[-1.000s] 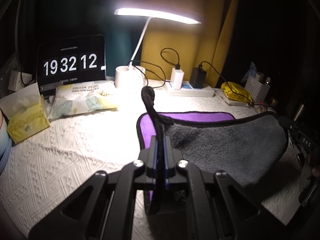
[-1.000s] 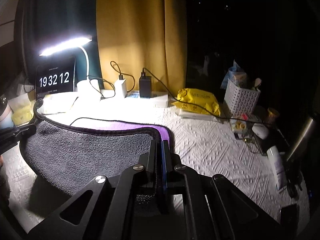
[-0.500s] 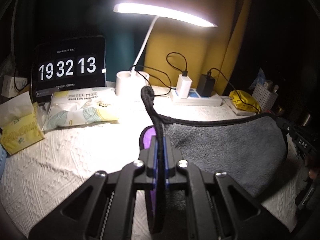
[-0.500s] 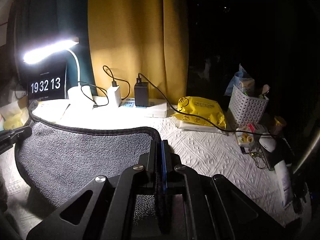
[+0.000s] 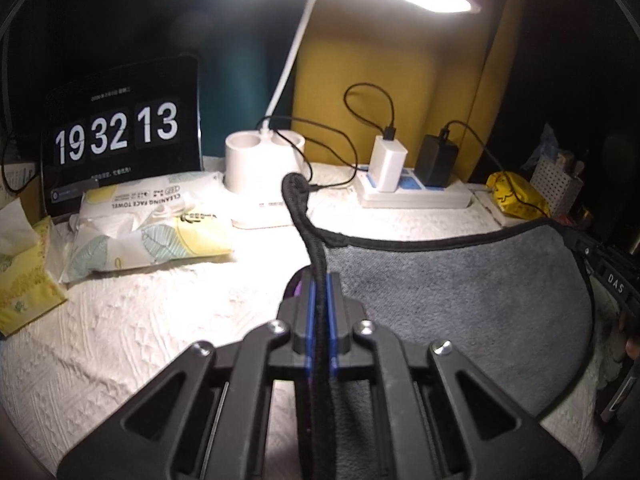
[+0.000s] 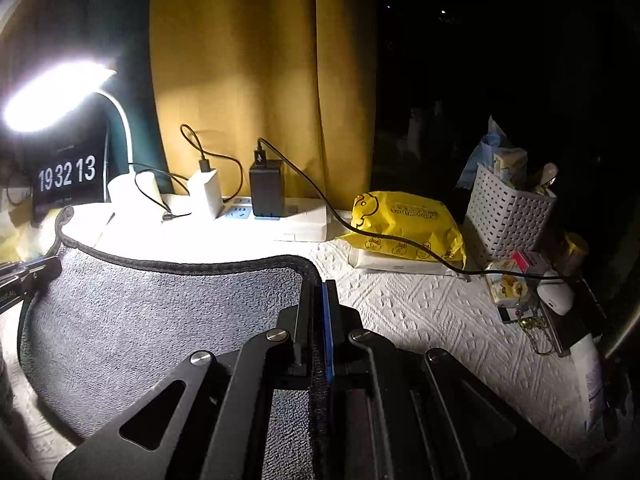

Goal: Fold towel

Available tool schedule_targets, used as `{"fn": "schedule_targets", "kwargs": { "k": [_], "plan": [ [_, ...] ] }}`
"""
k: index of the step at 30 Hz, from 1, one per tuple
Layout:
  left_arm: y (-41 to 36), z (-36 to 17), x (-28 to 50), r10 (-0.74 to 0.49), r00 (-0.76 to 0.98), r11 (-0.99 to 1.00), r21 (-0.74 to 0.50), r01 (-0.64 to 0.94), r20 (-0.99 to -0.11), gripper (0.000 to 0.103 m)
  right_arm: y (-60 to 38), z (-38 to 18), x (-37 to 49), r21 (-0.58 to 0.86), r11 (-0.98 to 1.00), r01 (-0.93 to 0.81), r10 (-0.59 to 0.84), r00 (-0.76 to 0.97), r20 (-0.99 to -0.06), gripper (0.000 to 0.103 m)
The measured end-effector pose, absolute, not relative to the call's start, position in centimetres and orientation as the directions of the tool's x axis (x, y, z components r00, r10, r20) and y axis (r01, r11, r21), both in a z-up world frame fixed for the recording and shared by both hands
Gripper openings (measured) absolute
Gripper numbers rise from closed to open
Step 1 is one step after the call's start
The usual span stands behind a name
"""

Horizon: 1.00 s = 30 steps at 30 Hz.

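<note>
The towel [image 5: 460,300] is grey on one side and purple on the other, with a black hem. It hangs stretched between my two grippers above the white tablecloth [image 5: 140,320]. My left gripper [image 5: 320,284] is shut on its left corner, and the hem sticks up past the jaws. My right gripper [image 6: 318,292] is shut on the towel's [image 6: 160,320] right corner. Each gripper shows at the far edge of the other's view. Only a sliver of the purple side shows by the left jaws.
At the back stand a lit desk lamp [image 5: 260,156], a clock tablet [image 5: 120,128], a power strip with chargers [image 5: 412,192] and cables. Tissue packs [image 5: 148,224] lie left. A yellow pack [image 6: 404,224], a white basket [image 6: 508,216] and small items lie right.
Both grippers have carried the towel's held edge forward toward the lamp and power strip. The purple side that lay in view is now almost fully covered by the grey side.
</note>
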<state>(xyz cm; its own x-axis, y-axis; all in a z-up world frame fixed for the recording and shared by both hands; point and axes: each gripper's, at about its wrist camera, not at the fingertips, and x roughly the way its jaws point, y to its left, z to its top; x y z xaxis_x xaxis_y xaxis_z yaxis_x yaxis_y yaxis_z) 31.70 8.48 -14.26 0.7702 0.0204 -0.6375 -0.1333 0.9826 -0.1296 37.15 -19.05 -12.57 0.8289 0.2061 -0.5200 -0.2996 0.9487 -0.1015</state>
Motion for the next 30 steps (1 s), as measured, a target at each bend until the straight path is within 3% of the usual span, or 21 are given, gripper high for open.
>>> {"fn": "schedule_targets", "kwargs": {
  "k": [16, 24, 30],
  "plan": [
    [9.3, -19.2, 36.4, 0.013, 0.648, 0.978, -0.125, -0.166, -0.762, 0.007, -18.8, -16.7, 41.8, -0.096, 0.959, -0.268, 0.150, 0.762, -0.630, 0.004],
    [8.9, -19.6, 36.7, 0.037, 0.639, 0.982, -0.090, -0.165, -0.769, 0.008, -18.7, -18.5, 43.8, -0.067, 0.962, -0.264, 0.134, 0.673, -0.728, 0.005],
    [9.1, -19.7, 36.8, 0.024, 0.637, 0.982, -0.102, -0.160, -0.770, 0.009, -18.2, -18.9, 43.7, -0.095, 0.961, -0.261, 0.110, 0.673, -0.732, 0.005]
  ]
}}
